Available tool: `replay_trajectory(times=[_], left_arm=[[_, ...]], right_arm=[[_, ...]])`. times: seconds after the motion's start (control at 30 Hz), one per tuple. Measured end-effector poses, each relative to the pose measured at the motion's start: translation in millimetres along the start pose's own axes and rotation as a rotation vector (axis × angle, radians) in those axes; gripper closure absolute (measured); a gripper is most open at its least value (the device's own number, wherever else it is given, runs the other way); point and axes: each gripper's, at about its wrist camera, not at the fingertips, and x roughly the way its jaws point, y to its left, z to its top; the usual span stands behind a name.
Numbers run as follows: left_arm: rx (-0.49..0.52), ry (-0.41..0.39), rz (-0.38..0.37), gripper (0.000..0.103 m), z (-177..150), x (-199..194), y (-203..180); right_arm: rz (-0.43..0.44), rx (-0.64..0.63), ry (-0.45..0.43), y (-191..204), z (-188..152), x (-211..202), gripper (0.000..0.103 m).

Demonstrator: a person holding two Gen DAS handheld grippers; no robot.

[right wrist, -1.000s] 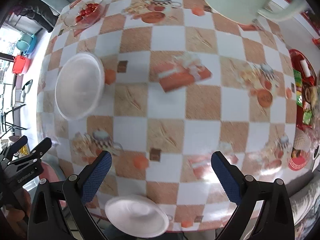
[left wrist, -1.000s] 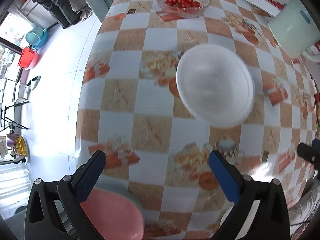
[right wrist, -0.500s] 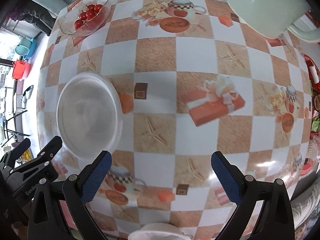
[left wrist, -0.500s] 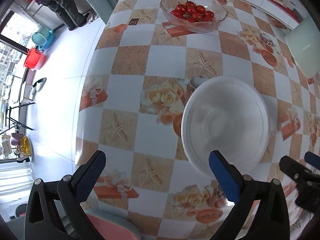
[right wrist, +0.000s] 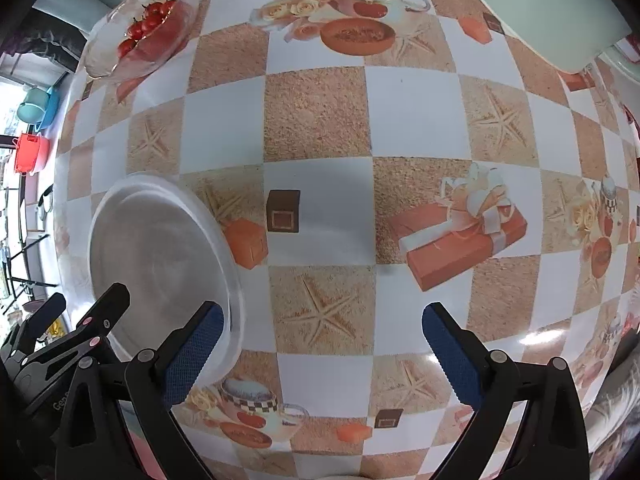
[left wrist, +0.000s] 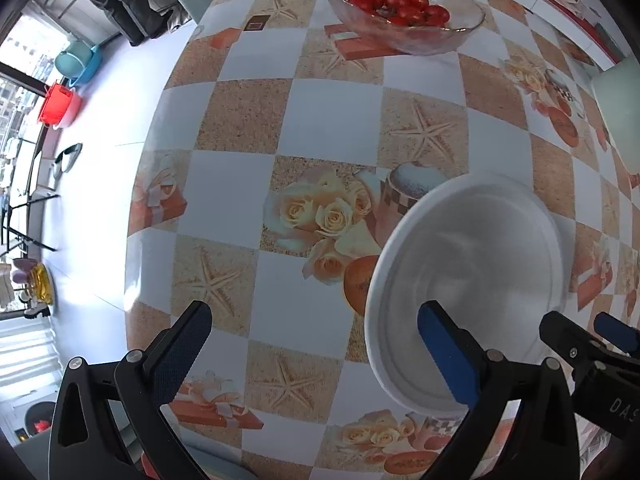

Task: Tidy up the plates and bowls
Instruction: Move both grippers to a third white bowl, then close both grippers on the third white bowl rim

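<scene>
Both tongs spread wide, holding nothing. White bowl (left wrist: 468, 276) sat on surface (left wrist: 332, 116) under left tongs' (left wrist: 312, 352) right finger, beside right tongs (right wrist: 320, 344). Risk: finger strikes rim, bowl skids or tips.

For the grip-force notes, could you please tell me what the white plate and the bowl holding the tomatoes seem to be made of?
The white plate looks like opaque glazed ceramic or melamine: smooth, evenly white, with a soft sheen; the pictures leave open which. The bowl with the tomatoes looks like clear glass, perhaps clear plastic: the tablecloth shows through its wavy, glinting wall.
</scene>
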Motion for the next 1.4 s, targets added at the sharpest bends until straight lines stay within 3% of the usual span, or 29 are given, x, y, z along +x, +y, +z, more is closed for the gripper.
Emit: replay_trajectory(times=[0.47,0.87,1.17,1.27,1.33,1.37,1.4], left_arm=[[0.006,0.060,-0.039,0.000,10,35,6],[-0.033,0.063,-0.145,0.000,9,52,33],[-0.026,0.077,-0.132,0.000,6,52,30],[0.016,0.053,-0.121,0.012,6,43,17],[0.062,0.036,-0.115,0.028,6,36,7],[0.075,0.032,-0.119,0.033,5,34,3],[0.087,0.030,-0.132,0.044,5,31,-1]], right_arm=[[-0.022,-0.041,0.036,10,7,44,0.003],[-0.031,-0.033,0.028,30,19,54,0.000],[-0.030,-0.030,0.026,27,22,53,0.001],[-0.023,-0.074,-0.005,28,15,47,0.015],[-0.014,-0.123,-0.030,35,13,43,0.035],[-0.002,-0.145,-0.039,39,12,42,0.040],[0.020,-0.153,-0.040,42,11,41,0.051]])
